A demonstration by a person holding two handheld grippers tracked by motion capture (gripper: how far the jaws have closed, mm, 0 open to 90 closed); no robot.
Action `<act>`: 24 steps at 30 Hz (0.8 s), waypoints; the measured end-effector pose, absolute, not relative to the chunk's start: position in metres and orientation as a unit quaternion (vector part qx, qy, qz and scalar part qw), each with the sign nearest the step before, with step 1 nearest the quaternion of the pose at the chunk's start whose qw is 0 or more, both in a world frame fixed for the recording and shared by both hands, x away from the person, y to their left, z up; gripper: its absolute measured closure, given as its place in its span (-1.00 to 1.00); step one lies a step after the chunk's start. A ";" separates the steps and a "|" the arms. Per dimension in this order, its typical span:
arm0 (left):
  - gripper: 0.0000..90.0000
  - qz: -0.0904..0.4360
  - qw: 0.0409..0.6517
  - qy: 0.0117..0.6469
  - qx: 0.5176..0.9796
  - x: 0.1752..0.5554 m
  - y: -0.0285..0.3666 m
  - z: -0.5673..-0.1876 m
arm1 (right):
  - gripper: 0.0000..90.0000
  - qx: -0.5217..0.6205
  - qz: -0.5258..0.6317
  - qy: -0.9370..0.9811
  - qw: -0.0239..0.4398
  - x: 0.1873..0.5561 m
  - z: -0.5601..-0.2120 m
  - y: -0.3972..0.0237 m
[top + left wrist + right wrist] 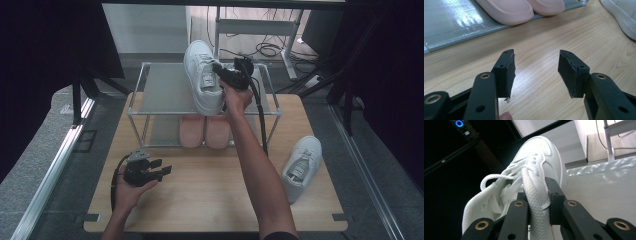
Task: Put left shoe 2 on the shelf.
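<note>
A: White sneaker (pixel 202 75) — sitting where?
B: Resting on the top shelf (pixel 165 90) of the rack, far side of the counter (pixel 200 195), clamped at the collar by the right hand-held gripper (pixel 537 195).
A: And the left hand-held gripper (pixel 536 72)?
B: Hovering near-left over the counter, jaws apart, gripping nothing. Second sneaker (pixel 301 165) lying right; pink slippers (pixel 205 131) sitting on the lower shelf.

Both forearms bare; dark sleeve edge seen at right upper arm. Left gripper (pixel 165 167): black body, grey plate on top, black cable looped beside. Right gripper (pixel 220 76): black, thick black cable trailed along forearm. Jaws fitted with brass-ringed holes, small screw holes, worn black pads (pixel 510 72).
</note>
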State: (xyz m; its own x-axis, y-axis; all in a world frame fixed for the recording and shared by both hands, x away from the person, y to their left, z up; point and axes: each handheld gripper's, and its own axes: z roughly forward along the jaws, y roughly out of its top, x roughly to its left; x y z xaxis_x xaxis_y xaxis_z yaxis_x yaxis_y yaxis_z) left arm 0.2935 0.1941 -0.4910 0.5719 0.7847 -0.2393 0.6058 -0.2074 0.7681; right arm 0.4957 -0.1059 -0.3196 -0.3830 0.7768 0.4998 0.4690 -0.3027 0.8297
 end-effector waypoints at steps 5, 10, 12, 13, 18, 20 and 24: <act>0.07 0.102 0.439 0.451 0.770 0.294 0.195 -0.491 | 0.77 0.566 0.589 0.565 0.120 0.510 -0.326 -0.091; 0.07 0.100 0.438 0.451 0.771 0.294 0.195 -0.492 | 0.73 0.579 0.578 0.564 0.115 0.519 -0.329 -0.081; 0.07 0.100 0.437 0.451 0.772 0.294 0.194 -0.492 | 0.66 0.588 0.573 0.561 0.105 0.523 -0.330 -0.078; 0.07 0.099 0.438 0.450 0.772 0.294 0.194 -0.492 | 0.60 0.587 0.567 0.568 0.107 0.525 -0.332 -0.076; 0.07 0.101 0.437 0.449 0.772 0.294 0.194 -0.492 | 0.37 0.569 0.572 0.583 0.099 0.528 -0.334 -0.075; 0.07 0.101 0.437 0.449 0.772 0.294 0.193 -0.492 | 0.33 0.559 0.576 0.587 0.108 0.525 -0.331 -0.076; 0.07 0.102 0.438 0.449 0.772 0.293 0.193 -0.491 | 0.41 0.540 0.597 0.581 0.116 0.515 -0.325 -0.087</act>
State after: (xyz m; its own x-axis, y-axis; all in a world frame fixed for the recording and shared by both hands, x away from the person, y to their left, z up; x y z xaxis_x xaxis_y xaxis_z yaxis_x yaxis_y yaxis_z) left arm 0.2932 0.1935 -0.4914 0.5759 0.7827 -0.2359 0.6043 -0.2133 0.7676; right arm 0.5147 -0.0871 -0.3253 -0.3896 0.7668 0.5101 0.4890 -0.2971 0.8201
